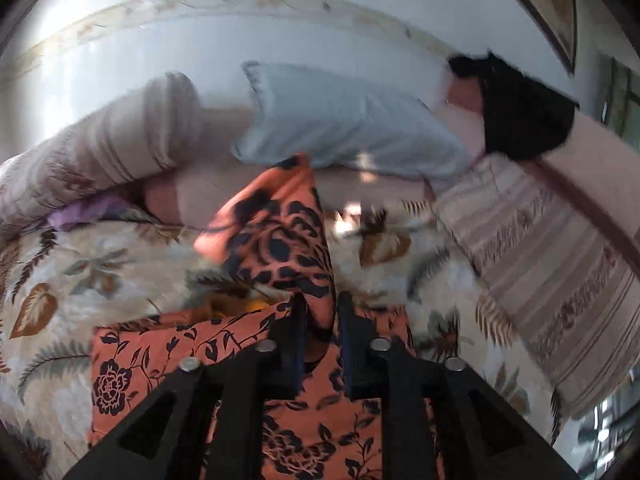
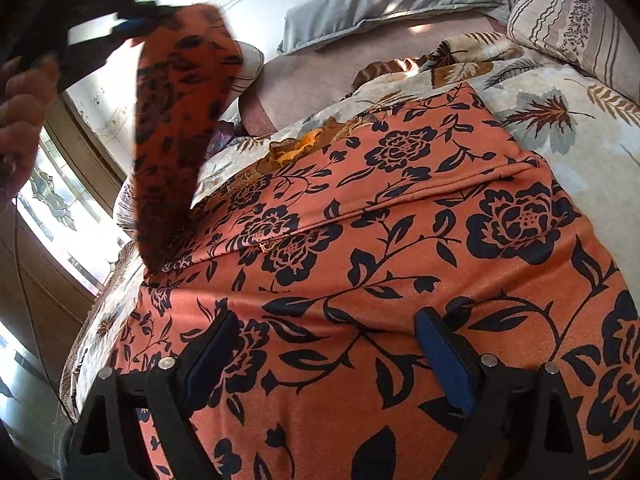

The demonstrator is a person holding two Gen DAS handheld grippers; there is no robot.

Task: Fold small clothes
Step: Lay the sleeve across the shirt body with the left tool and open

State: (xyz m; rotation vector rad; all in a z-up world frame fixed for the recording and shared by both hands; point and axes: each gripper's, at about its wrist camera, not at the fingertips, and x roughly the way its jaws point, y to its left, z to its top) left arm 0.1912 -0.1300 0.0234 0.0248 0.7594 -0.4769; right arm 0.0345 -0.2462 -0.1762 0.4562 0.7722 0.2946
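Note:
An orange garment with a dark floral print lies spread on a leaf-print blanket. In the right wrist view one end of it is lifted high at the left and hangs blurred from my left gripper, which a hand holds. In the left wrist view the left gripper has a bunched fold of the garment filling the gap between its fingers. My right gripper stands open low over the flat part of the garment, with nothing pinched between its pads.
A grey pillow lies at the head of the bed and a striped pillow to its right. A black item sits by the striped pillow. A window is at the left.

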